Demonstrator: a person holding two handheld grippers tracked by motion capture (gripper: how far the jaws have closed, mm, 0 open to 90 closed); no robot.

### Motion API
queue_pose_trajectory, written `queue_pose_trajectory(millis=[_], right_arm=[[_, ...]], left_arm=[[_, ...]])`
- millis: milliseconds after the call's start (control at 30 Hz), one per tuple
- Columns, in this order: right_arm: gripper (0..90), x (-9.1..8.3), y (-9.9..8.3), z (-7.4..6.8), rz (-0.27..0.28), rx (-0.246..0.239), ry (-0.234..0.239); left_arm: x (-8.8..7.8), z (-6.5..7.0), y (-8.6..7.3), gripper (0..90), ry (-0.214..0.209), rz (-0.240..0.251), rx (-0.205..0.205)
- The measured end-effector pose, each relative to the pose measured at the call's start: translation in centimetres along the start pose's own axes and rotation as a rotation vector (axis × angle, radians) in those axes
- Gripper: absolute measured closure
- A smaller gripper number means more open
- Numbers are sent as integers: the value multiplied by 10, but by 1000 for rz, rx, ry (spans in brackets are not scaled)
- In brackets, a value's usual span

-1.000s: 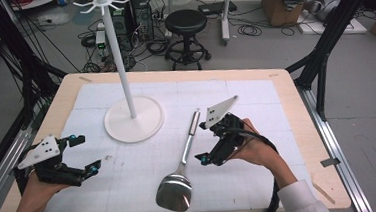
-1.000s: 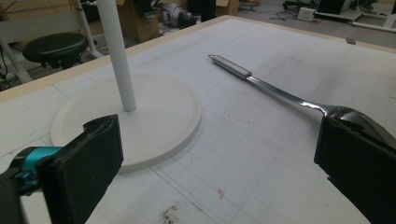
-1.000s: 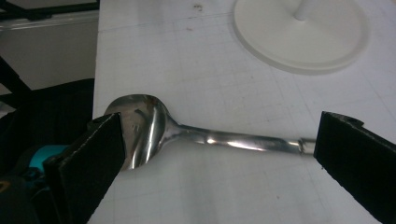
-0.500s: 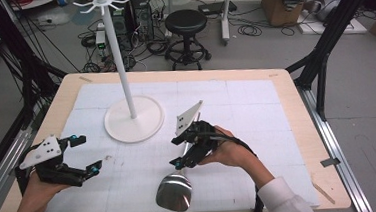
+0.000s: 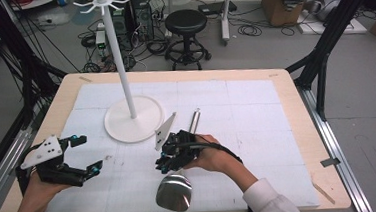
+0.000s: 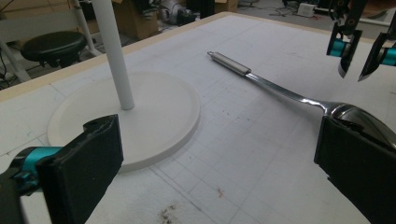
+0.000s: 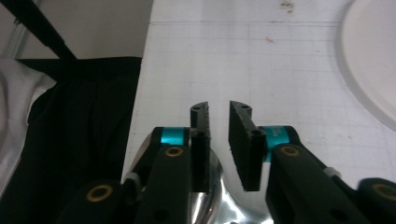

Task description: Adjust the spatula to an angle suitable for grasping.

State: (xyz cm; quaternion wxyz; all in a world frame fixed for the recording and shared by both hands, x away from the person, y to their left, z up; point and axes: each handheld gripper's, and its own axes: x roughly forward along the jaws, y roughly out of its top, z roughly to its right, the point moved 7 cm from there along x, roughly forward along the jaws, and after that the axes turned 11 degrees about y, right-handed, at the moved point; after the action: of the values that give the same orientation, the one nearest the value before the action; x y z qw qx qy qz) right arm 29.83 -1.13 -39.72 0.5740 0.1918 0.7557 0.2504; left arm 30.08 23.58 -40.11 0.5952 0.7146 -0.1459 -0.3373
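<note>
We hold our right gripper (image 5: 168,160) just above the neck of the steel ladle (image 5: 174,192), where the handle meets the bowl. Its jaws have just been closing and now stand close together with a narrow gap between the pads (image 7: 242,140). In the right gripper view the shiny ladle (image 7: 219,200) lies directly below that gap, under the fingers rather than between them, and we cannot tell whether the pads touch the metal. The ladle's bowl lies on the near side of these fingers, toward the table edge, and its handle runs out on their far side, ending beside the white stand (image 5: 133,121).

Our left gripper (image 5: 81,156) hovers well apart from the ladle, with its jaws spread wide and nothing between them. In the left gripper view, the stand's round base (image 6: 154,112) lies just beyond the one pad (image 6: 88,170), the ladle's bowl (image 6: 359,119) shows just past the other, and the right gripper (image 6: 357,58) hangs farther off.
</note>
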Motion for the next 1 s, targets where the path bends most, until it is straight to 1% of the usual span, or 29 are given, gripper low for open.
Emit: queue_pose_trajectory(millis=[133,167,200,267,367,400,500,533,567,600,700,767,867,933,1000], right_arm=[[867,10,4,-1,-15,-20,13],[880,12,6,-1,-22,-31,18],[890,15,6,-1,-24,-32,21],[893,19,8,-2,-30,-44,30],[894,26,9,-2,-50,-46,28],[894,31,10,-3,-61,-52,37],[894,35,11,-3,-61,-67,27],[894,35,11,-3,-74,-80,18],[894,37,12,-2,-62,-84,5],[894,38,11,-2,-73,-89,7],[895,42,8,-1,-84,-91,7],[895,46,6,-2,-87,-92,14],[895,50,4,-4,-75,-87,14],[895,54,2,-4,-71,-89,0],[895,57,-1,-2,-58,-75,-10]], left_arm=[[0,0,0,17,1,2,-3],[0,-1,0,17,2,1,1],[0,0,0,17,2,2,0],[-1,0,0,17,0,2,2],[0,0,0,17,1,2,1],[0,0,0,17,1,2,0],[0,0,0,17,2,2,1],[0,0,0,17,1,2,2],[-1,0,0,17,0,3,2],[-1,0,0,17,0,3,2],[-1,0,0,18,-1,3,2],[-1,0,0,17,3,2,3],[-1,-1,0,17,3,2,3],[-1,0,0,17,3,4,1],[0,-1,0,17,4,2,3]])
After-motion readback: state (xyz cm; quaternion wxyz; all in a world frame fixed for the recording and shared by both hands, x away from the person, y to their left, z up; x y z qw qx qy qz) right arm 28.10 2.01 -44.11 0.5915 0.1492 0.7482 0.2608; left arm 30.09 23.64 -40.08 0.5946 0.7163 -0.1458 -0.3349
